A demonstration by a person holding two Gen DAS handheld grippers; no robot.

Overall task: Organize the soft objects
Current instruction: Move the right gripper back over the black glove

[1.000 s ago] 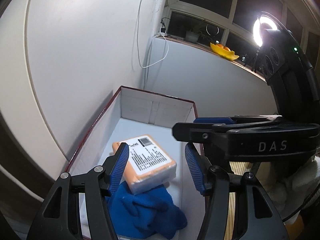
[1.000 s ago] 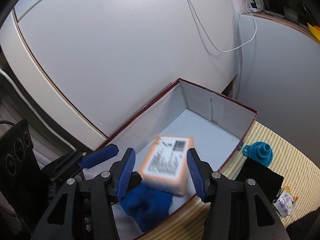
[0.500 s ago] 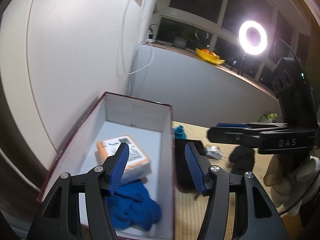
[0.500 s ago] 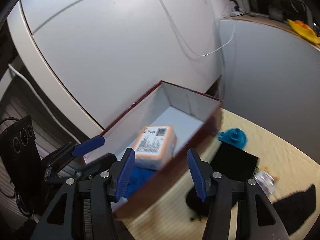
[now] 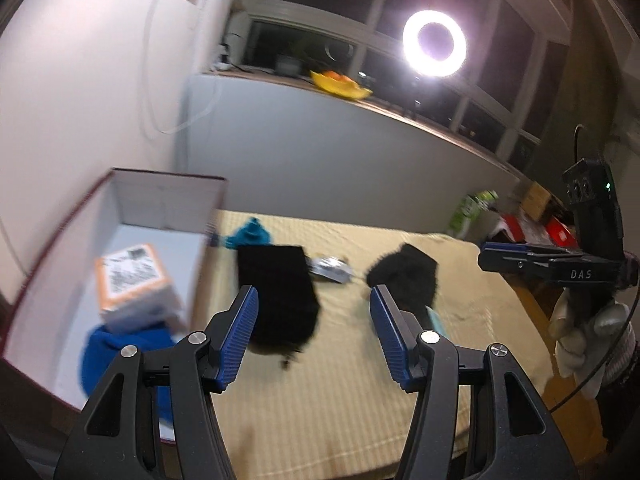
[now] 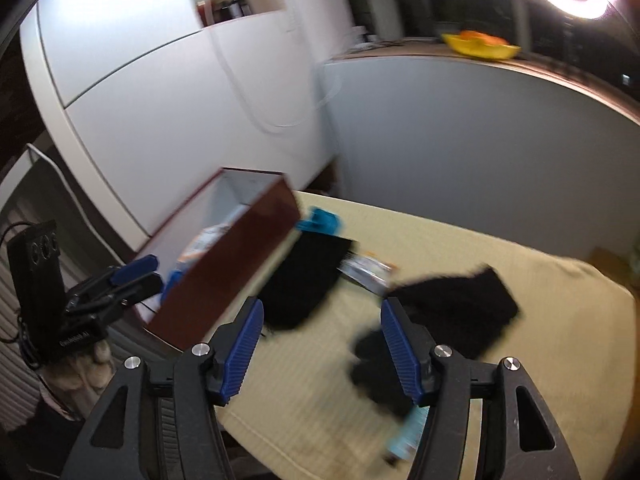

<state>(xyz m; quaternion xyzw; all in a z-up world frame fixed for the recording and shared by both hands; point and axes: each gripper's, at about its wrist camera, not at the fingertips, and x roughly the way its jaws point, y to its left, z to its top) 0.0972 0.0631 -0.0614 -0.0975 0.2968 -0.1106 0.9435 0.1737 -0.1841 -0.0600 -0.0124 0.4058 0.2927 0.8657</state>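
Observation:
A dark red box (image 5: 168, 178) with a white inside stands at the left of the yellow mat (image 5: 360, 380). In it lie an orange and white labelled packet (image 5: 134, 284) and a blue cloth (image 5: 116, 350). A black cloth (image 5: 276, 292) lies on the mat beside the box, and a second black cloth (image 5: 404, 276) lies further right. My left gripper (image 5: 313, 336) is open and empty above the mat. My right gripper (image 6: 320, 348) is open and empty over the mat, between the two black cloths (image 6: 308, 280) (image 6: 452, 312). The box (image 6: 240, 264) is to its left.
A teal funnel (image 5: 250, 234) and a small foil packet (image 5: 330, 268) lie on the mat behind the black cloths. A light blue item (image 6: 410, 432) lies near the front edge. A ring light (image 5: 434, 42) and yellow bowl (image 5: 340, 84) are by the window.
Both grippers have swung right and back from over the box toward the mat. The packet now lies in the box on the blue cloth. The black cloths have come into view.

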